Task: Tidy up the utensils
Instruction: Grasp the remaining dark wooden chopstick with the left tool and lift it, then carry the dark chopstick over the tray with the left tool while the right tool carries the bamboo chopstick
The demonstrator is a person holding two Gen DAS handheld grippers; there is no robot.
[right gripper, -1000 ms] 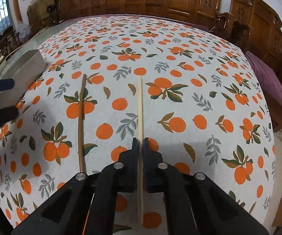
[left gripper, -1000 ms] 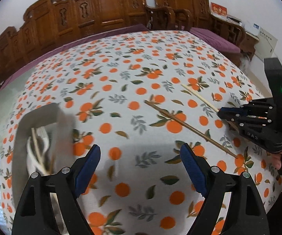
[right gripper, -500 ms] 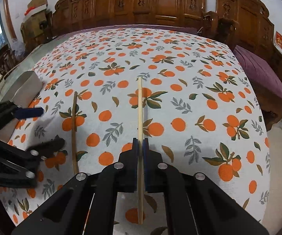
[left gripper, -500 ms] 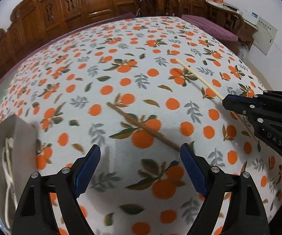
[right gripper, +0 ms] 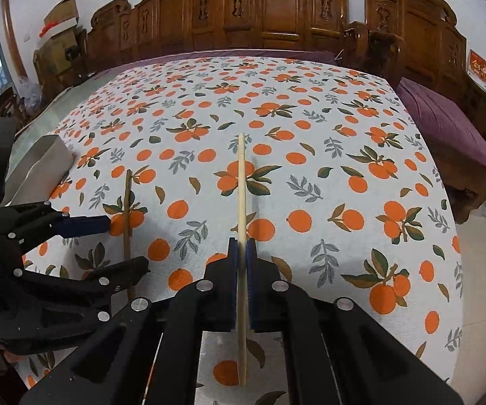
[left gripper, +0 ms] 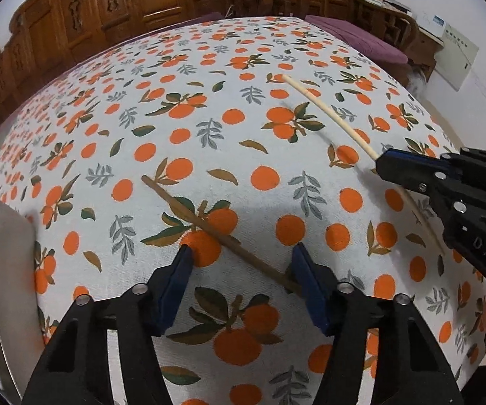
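My left tool (left gripper: 241, 268) has been closing around the dark brown wooden chopstick (left gripper: 209, 227), not pinching yet; my right tool (right gripper: 241, 253) is gripping the pale bamboo chopstick (right gripper: 241, 182).

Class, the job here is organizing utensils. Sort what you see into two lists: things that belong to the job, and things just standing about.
Belong to the job:
- pale chopstick, clamped in the right gripper
- dark chopstick, between the closing jaws of the left gripper, not yet pinched
- grey box

Standing about:
- carved chairs
- purple cushion
- cardboard box

Your orange-print tablecloth (left gripper: 229, 77) carries a dark chopstick (left gripper: 209, 226), with a grey box (right gripper: 45, 165) left of it.
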